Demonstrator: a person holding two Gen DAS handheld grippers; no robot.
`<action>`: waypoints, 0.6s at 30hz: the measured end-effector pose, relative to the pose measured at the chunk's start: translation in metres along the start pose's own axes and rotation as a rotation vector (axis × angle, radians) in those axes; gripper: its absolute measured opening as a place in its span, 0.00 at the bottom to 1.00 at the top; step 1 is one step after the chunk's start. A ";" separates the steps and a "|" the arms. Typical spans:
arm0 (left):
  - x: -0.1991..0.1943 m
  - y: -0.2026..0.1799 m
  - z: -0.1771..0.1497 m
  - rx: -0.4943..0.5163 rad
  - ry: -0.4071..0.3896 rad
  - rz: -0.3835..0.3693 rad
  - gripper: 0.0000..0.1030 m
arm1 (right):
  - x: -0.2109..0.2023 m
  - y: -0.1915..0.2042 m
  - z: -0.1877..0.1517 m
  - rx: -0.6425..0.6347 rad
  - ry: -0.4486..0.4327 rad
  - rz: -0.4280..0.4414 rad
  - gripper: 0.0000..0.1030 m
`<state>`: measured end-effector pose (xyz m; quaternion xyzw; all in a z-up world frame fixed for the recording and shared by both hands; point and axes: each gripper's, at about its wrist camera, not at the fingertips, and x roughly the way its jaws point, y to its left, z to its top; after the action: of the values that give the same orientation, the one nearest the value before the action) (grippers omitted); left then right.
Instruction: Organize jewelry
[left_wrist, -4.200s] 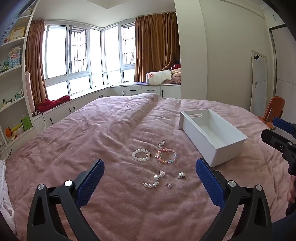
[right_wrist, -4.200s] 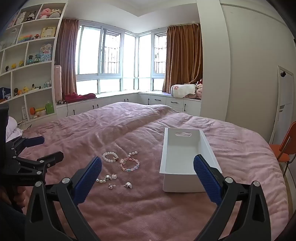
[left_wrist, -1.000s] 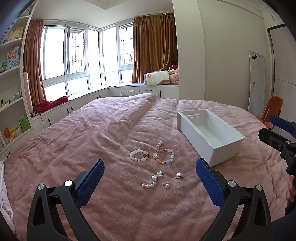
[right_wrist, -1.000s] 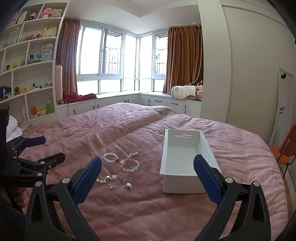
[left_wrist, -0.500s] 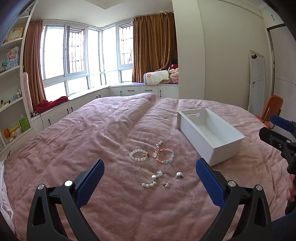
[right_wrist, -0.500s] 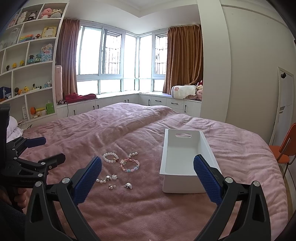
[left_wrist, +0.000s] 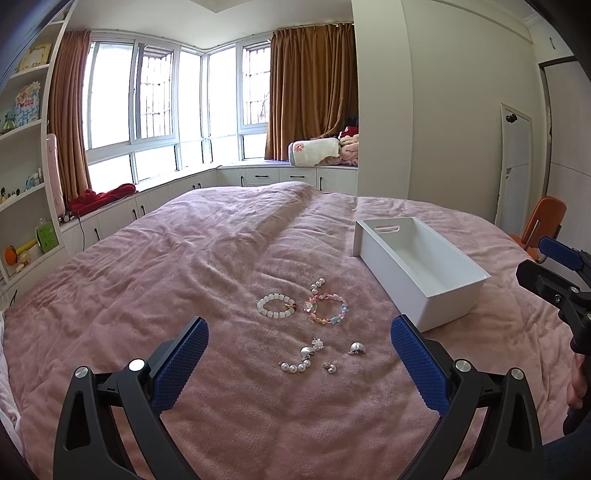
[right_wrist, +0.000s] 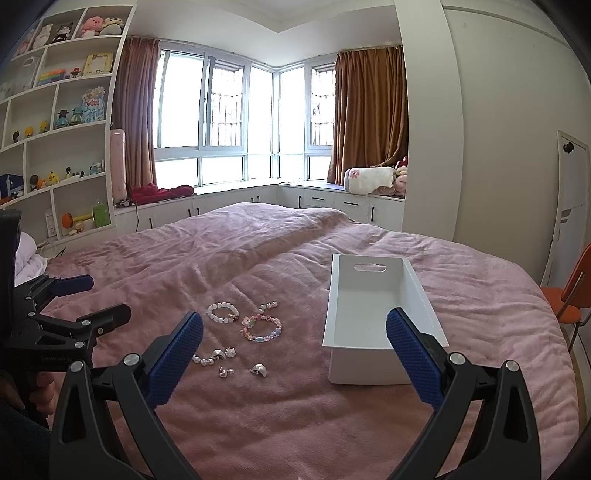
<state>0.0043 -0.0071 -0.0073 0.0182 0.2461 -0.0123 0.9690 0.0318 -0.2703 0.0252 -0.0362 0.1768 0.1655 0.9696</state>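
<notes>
Jewelry lies on a pink bedspread (left_wrist: 184, 266): a white bead bracelet (left_wrist: 277, 308), a pastel bead bracelet (left_wrist: 327, 314), a short pearl strand (left_wrist: 295, 366), a silver shell earring (left_wrist: 357, 347) and small studs (left_wrist: 330, 366). An empty white bin (left_wrist: 417, 269) stands to their right. My left gripper (left_wrist: 299, 354) is open and empty, held above the near side of the jewelry. My right gripper (right_wrist: 295, 343) is open and empty, near the bin (right_wrist: 369, 314). The bracelets (right_wrist: 262, 326) also show in the right wrist view.
White shelves (right_wrist: 55, 147) with toys line the left wall. A window seat with a rolled blanket (left_wrist: 314, 153) and red cloth (left_wrist: 99, 197) runs behind the bed. An orange chair (right_wrist: 576, 295) stands at the right. A white pillow (right_wrist: 27, 258) lies at the bed's left.
Nothing has visibly changed in the last second. Both grippers stay open and still. Since 4.2 s ago the left view has shifted only slightly.
</notes>
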 end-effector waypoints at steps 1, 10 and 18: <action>0.003 0.002 0.000 -0.004 0.007 0.005 0.97 | 0.003 0.000 0.000 0.001 0.004 -0.001 0.96; 0.048 0.023 -0.007 0.012 0.078 0.046 0.97 | 0.057 0.005 0.005 -0.008 0.032 0.033 0.96; 0.110 0.042 -0.004 0.056 0.119 0.054 0.97 | 0.127 0.022 0.015 -0.068 0.042 0.079 0.96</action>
<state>0.1007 0.0337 -0.0618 0.0524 0.3022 0.0079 0.9518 0.1415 -0.2089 -0.0062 -0.0656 0.1924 0.2087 0.9566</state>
